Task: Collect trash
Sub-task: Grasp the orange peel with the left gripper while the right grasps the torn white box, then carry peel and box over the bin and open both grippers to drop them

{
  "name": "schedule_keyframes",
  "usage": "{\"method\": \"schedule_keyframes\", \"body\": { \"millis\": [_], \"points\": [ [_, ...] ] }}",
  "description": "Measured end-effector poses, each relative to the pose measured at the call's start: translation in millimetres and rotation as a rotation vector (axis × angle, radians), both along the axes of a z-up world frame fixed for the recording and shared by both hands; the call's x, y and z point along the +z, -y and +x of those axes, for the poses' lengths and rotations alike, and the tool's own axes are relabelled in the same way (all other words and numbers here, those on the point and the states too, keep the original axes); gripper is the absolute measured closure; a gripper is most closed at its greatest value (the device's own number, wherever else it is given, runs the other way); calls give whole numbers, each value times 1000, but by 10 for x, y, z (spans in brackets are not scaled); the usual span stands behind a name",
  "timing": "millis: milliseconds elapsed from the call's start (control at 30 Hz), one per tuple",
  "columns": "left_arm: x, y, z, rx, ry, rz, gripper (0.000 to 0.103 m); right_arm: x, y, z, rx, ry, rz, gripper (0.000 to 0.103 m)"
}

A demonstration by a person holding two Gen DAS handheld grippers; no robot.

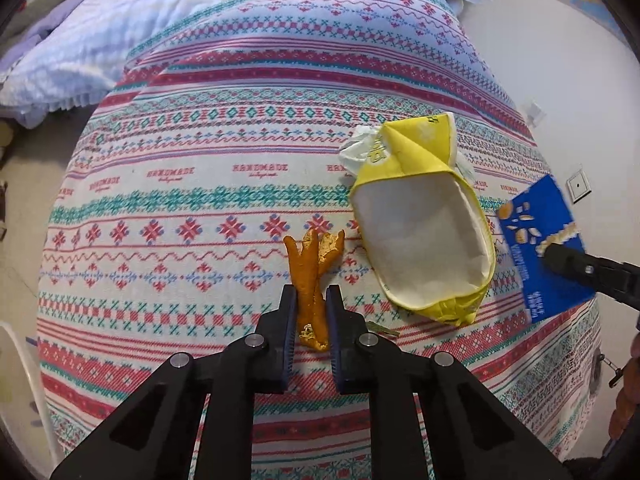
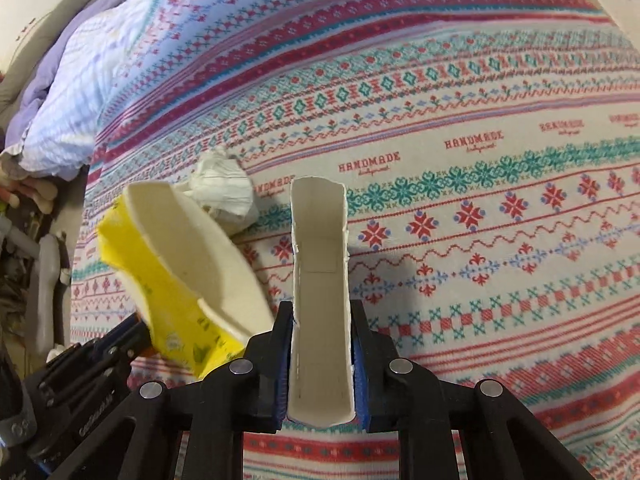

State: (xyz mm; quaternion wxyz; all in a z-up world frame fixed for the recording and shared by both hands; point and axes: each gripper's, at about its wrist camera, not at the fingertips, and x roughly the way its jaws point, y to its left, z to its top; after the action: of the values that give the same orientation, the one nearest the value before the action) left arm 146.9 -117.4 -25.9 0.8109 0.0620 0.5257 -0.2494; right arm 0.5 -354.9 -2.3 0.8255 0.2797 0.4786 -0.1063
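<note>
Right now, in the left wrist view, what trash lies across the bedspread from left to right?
Orange peel held in the left claw → yellow carton → blue box held by the right claw.

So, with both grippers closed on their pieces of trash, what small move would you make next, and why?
Probably lift both straight up off the patterned bedspread. The left gripper pinches the orange peel, and the right gripper clamps the flattened blue carton. No bin shows in either view, so rising clear first seems safest. The yellow carton and crumpled tissue remain.
</note>
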Motion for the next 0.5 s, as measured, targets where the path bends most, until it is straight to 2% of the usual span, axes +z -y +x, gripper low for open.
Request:
{"method": "schedule_keyframes", "body": {
  "millis": [200,500],
  "points": [
    [80,-259,-42,30,-10,-14,89,221,-110,-162,18,41,-55,81],
    [371,-532,-290,46,19,-65,89,531,-327,-544,61,103,-126,81]
  ]
}}
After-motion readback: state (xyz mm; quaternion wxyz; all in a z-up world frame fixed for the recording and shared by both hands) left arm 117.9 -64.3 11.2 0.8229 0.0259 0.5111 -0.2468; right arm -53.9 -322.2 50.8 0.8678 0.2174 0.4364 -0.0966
